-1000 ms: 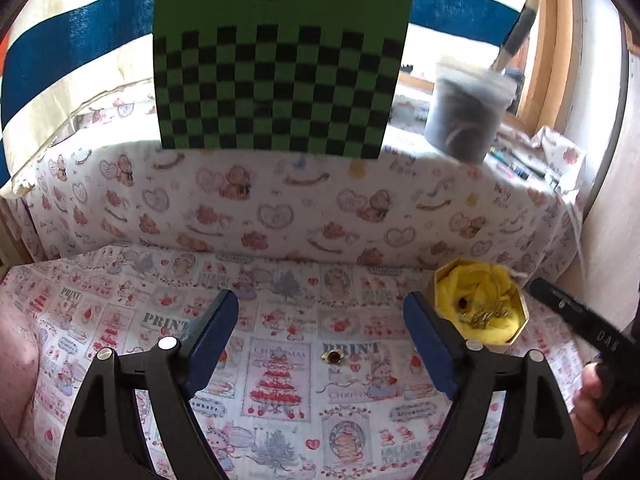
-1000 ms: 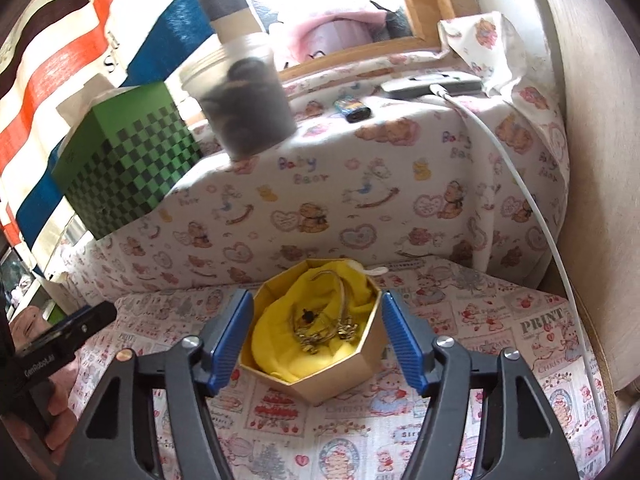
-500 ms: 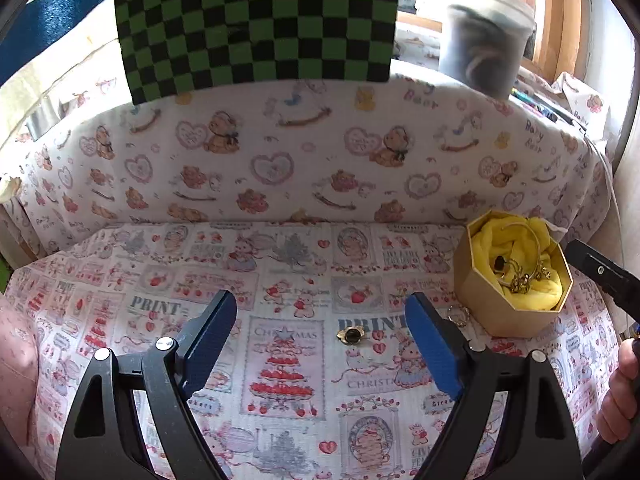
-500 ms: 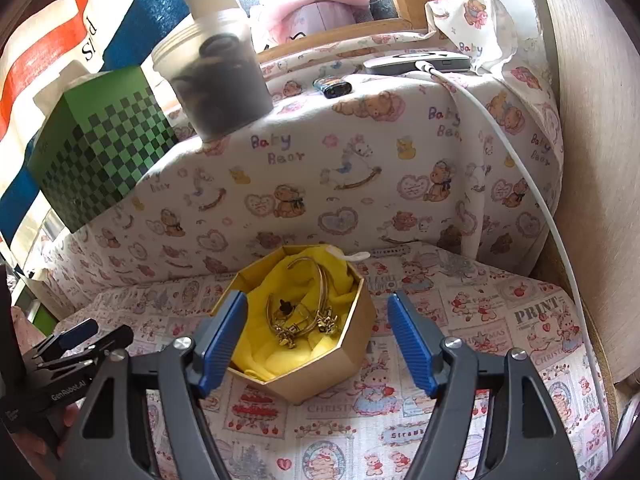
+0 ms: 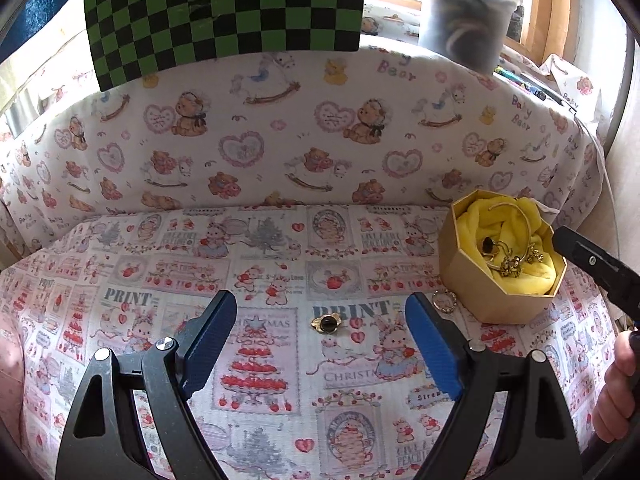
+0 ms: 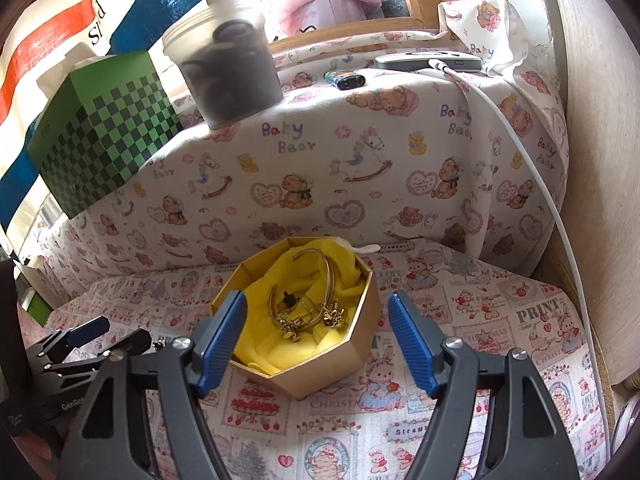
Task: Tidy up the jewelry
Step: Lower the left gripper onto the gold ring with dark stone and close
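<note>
The printed cloth (image 5: 280, 420) with bears and strawberries covers the whole work surface and runs up over a raised ledge at the back. Up on that ledge, behind and above the gold box, sit a green-and-black checkered box (image 6: 104, 136) and a clear plastic tub (image 6: 228, 64) full of dark stuff (can't tell what it is). A white cable (image 6: 532, 176) hangs down off the ledge to the right of the gold box.

The gold box (image 6: 332, 360) itself is an open eight-sided thing lined with yellow fabric (image 6: 272, 344), and inside it there's a tangle of gold bracelets (image 6: 320, 292) and small charms.

The right gripper (image 6: 316, 340) hovers right over the gold box, jaws spread wide on either side of it, holding nothing. The left gripper (image 5: 320, 344) is off to the left of the gold box, low over the cloth, jaws also wide apart and empty.

Between the left gripper's fingers lies a small gold piece with a dark stone (image 5: 326, 323), flat on the cloth, well left of the gold box. A little ring (image 5: 444, 303) lies just beside the gold box's lower left corner, seemingly touching it.
</note>
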A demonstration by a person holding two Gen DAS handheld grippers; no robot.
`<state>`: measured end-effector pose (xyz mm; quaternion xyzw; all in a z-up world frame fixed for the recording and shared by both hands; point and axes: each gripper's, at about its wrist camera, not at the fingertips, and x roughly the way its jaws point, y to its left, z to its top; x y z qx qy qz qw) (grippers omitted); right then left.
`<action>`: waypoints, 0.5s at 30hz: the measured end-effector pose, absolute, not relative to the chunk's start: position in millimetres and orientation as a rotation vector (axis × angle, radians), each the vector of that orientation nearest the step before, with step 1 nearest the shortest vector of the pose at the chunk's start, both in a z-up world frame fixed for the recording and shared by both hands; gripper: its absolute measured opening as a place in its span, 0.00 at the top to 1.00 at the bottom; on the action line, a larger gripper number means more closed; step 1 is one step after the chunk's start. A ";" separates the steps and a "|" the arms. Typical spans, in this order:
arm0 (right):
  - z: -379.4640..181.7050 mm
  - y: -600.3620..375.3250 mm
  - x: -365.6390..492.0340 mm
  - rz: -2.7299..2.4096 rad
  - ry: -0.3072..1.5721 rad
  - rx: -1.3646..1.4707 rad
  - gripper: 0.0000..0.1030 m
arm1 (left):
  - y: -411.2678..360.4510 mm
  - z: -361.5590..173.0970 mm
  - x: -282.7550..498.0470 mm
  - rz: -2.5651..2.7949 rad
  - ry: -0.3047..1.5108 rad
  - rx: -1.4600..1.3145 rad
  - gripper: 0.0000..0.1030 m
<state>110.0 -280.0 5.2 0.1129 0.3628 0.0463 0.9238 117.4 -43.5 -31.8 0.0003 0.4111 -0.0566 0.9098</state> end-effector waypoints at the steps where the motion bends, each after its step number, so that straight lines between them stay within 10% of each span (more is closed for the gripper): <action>1: 5.1 -279.8 110.0 0.095 0.746 0.232 0.31 | -42.8 -32.3 118.1 -0.120 0.851 -0.006 0.17; 15: 5.4 -280.5 108.5 0.096 0.748 0.241 0.31 | -37.7 -41.6 126.4 -0.170 0.911 -0.086 0.28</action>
